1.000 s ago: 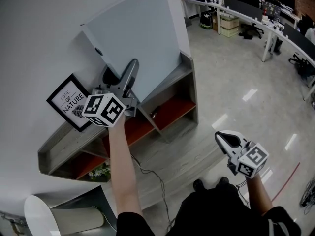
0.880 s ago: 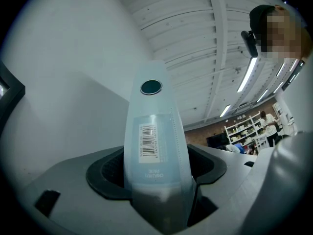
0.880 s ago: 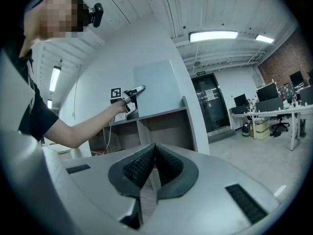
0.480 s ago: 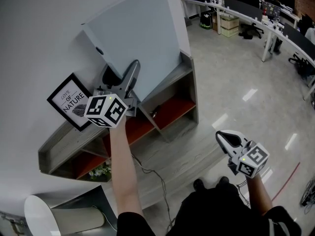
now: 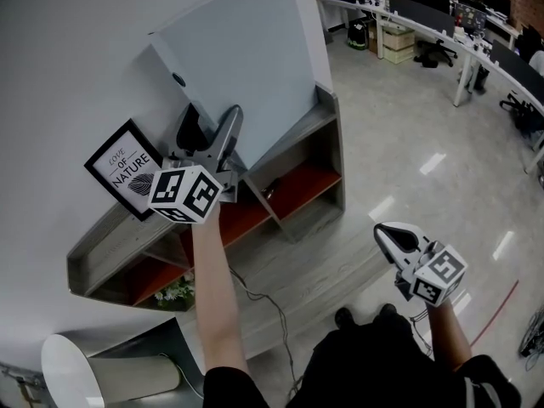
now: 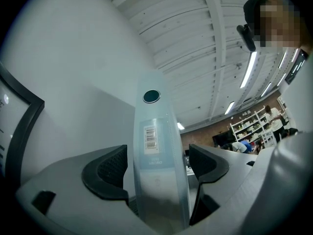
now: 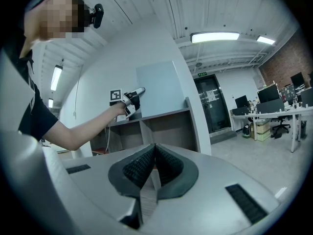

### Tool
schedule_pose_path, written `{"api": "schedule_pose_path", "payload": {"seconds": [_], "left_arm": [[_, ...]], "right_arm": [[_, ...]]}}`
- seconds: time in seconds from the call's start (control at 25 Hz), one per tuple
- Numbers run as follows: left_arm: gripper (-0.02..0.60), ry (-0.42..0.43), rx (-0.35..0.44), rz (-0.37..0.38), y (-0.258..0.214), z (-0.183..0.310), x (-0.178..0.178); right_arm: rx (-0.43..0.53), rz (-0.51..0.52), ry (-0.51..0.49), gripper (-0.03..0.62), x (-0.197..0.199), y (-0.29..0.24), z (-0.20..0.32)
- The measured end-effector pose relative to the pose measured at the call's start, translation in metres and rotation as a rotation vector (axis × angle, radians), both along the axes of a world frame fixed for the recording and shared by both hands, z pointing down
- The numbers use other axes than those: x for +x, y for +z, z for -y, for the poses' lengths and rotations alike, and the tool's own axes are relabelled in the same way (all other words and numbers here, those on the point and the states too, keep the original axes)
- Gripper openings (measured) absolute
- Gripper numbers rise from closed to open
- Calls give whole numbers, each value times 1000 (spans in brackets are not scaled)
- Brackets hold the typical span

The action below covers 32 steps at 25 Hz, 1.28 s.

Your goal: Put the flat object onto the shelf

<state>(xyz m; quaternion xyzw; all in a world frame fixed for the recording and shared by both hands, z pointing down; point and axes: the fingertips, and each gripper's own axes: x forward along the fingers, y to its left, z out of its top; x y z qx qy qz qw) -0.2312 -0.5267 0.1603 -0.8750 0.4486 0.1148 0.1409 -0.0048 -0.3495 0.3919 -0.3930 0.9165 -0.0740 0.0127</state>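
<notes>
The flat object, a pale blue translucent panel (image 5: 238, 66), stands on edge on top of the grey shelf (image 5: 302, 138) and leans on the white wall. My left gripper (image 5: 211, 124) straddles its lower edge. In the left gripper view the panel's thin edge (image 6: 157, 131) with a barcode label runs between the jaws, which are opening. A gap shows at each pad (image 6: 110, 173), so nothing presses on it. My right gripper (image 5: 387, 235) hangs low at the right over the floor, shut and empty (image 7: 154, 155). The panel (image 7: 159, 89) also shows far off in the right gripper view.
A black-framed print (image 5: 123, 168) leans on the wall left of the panel. The shelf's lower bays hold flowers (image 5: 174, 294) and a cable (image 5: 263, 313) trails on the floor. Office desks with monitors (image 5: 442, 15) stand at the far right. A white round object (image 5: 64, 376) sits at the bottom left.
The left gripper's jaws have spread a little and the hand has drifted slightly back toward me. The panel stays leaning on the wall. The right gripper has hardly moved.
</notes>
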Motion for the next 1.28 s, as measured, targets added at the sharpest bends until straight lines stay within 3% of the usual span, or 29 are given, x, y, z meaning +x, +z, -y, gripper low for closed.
{"api": "schedule_pose_path", "payload": {"seconds": [0.64, 1.0, 1.28], "left_arm": [[410, -42, -7, 14, 32, -62, 5], [414, -32, -28, 6, 62, -134, 54], [420, -23, -90, 37, 116, -202, 105]], "right_arm": [[5, 5, -57, 11, -2, 0, -24], [-3, 8, -95, 11, 25, 1, -60], [-13, 19, -119, 11, 52, 8, -102]]}}
